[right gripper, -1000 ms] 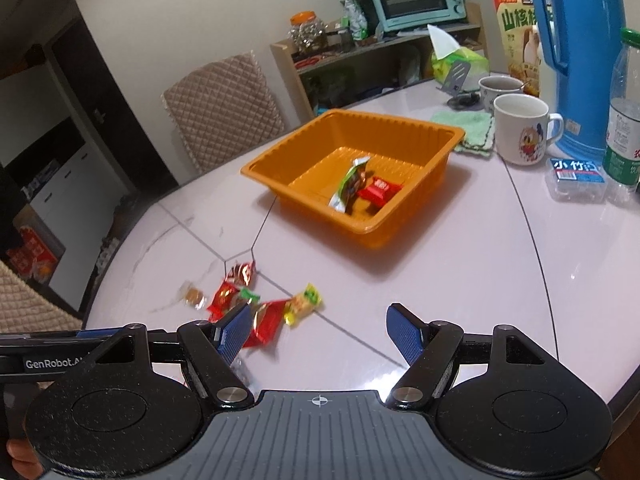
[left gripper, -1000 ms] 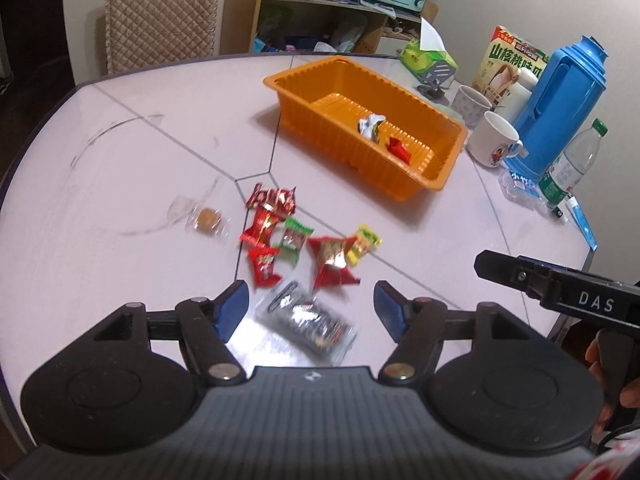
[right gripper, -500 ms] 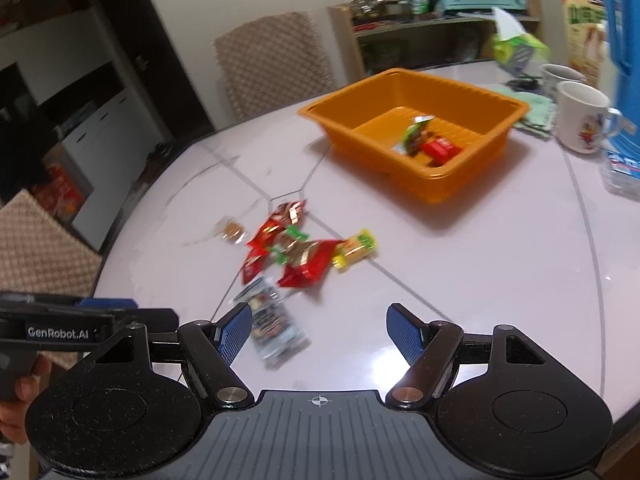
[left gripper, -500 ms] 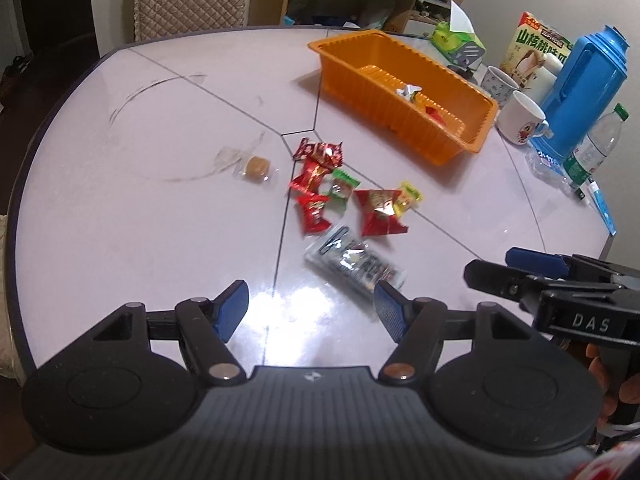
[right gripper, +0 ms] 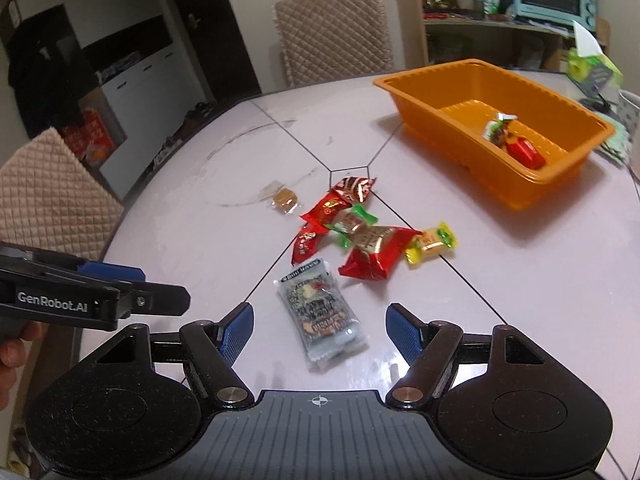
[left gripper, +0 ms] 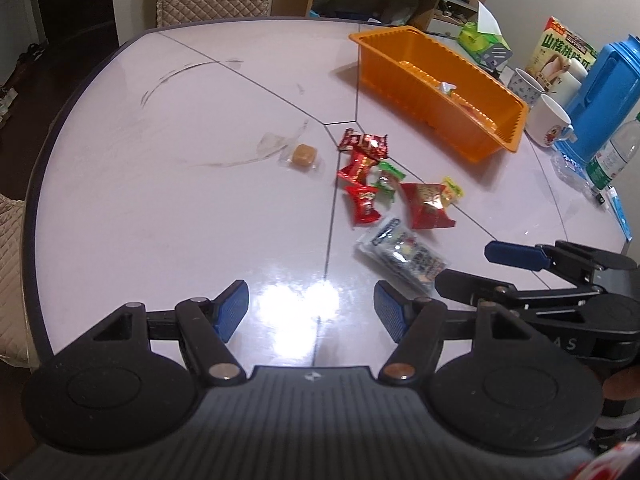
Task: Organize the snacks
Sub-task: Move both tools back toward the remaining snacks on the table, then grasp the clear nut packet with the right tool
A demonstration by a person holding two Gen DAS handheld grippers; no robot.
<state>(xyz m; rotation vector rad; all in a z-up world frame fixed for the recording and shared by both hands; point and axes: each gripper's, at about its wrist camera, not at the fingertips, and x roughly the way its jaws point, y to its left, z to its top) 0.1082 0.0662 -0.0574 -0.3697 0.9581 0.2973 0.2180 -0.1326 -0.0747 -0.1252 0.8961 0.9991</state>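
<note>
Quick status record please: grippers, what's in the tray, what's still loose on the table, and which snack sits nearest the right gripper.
left gripper: open, empty, above bare table
right gripper: open, empty, grey packet in front of it
orange tray: holds two snacks, a green-and-white one and a red one
loose on table: cluster of red packets, green candy, yellow candy, grey packet, clear-wrapped brown sweet set apart
nearest right gripper: grey packet
</note>
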